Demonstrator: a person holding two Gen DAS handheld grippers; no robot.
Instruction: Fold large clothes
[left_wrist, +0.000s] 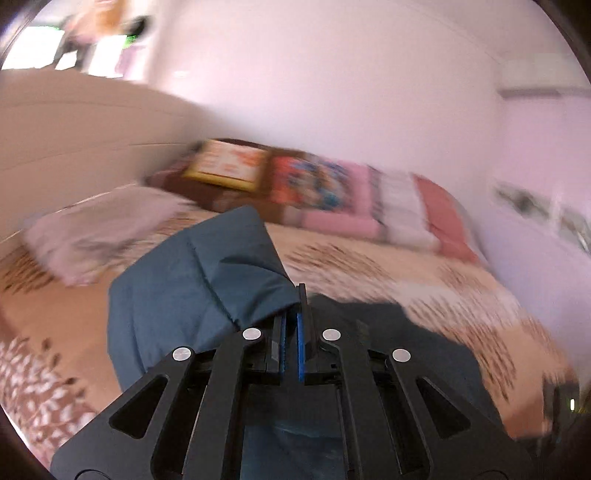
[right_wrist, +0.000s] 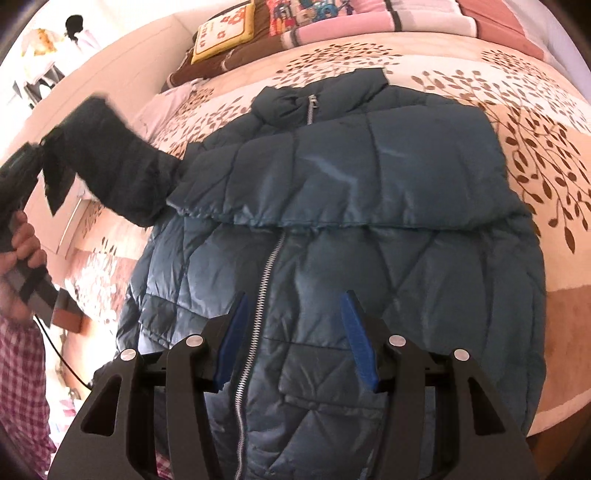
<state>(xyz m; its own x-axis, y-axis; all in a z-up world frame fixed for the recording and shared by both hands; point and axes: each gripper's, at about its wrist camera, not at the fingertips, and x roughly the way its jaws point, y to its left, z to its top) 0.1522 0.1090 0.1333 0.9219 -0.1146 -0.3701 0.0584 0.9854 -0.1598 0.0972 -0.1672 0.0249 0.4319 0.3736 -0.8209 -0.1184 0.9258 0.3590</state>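
Bedroom, pale wall; bed (right_wrist: 461, 62) with leaf-print cover, cushions (right_wrist: 225, 33) stacked at the head. Blue quilted jacket (right_wrist: 332, 206) lies front-up on the bed, zip (right_wrist: 258, 295) closed, collar toward the cushions. Left gripper (left_wrist: 291, 321): fingers narrow, pinching the cuff of the sleeve (left_wrist: 192, 280), which is lifted off the bed. Right gripper (right_wrist: 295, 343): fingers wide apart, hovering over the jacket's lower front, straddling the zip, gripping nothing.
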